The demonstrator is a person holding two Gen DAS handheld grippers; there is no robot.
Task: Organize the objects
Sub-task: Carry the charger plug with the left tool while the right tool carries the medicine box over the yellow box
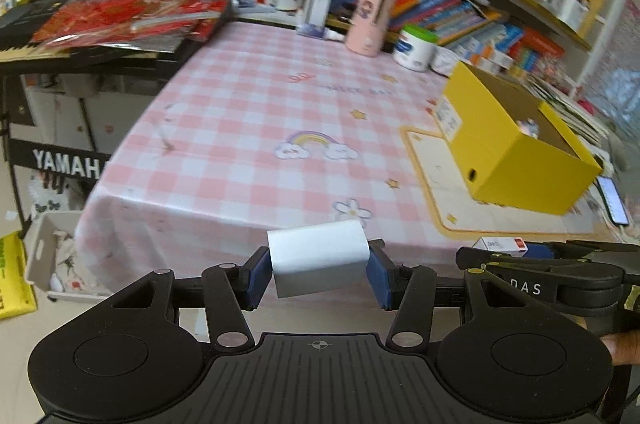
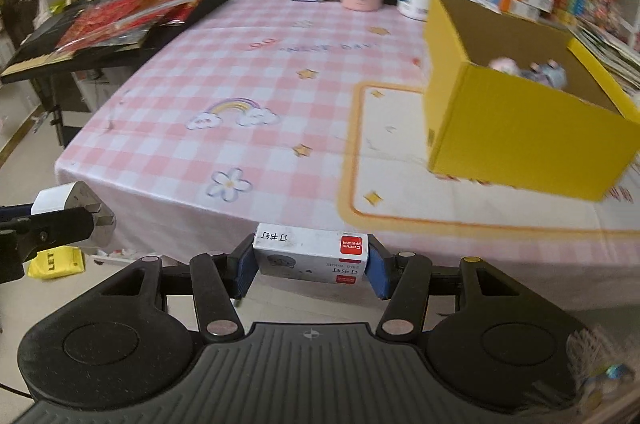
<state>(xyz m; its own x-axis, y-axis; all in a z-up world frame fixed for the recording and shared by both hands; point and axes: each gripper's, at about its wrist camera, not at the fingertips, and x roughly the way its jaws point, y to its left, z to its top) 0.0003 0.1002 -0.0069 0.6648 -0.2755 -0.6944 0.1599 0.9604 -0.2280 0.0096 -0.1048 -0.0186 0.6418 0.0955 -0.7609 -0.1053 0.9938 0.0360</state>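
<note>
My left gripper (image 1: 318, 274) is shut on a white charger block (image 1: 318, 256), held off the table's near edge. In the right wrist view that charger block (image 2: 66, 202) shows at the far left with its metal prongs out. My right gripper (image 2: 310, 264) is shut on a small white box of staples (image 2: 310, 252) with a red label, also just off the near edge. The staples box (image 1: 504, 245) and the right gripper's black body appear at the lower right of the left wrist view. An open yellow box (image 2: 520, 128) stands on the table to the right, small toys inside.
A pink checked cloth covers the table (image 1: 248, 112), with a cream placemat (image 2: 440, 184) under the yellow box. A pink cup (image 1: 370, 20) and a white jar (image 1: 416, 46) stand at the back. A keyboard (image 1: 60, 36) with red packets lies left. A phone (image 1: 612, 200) lies at right.
</note>
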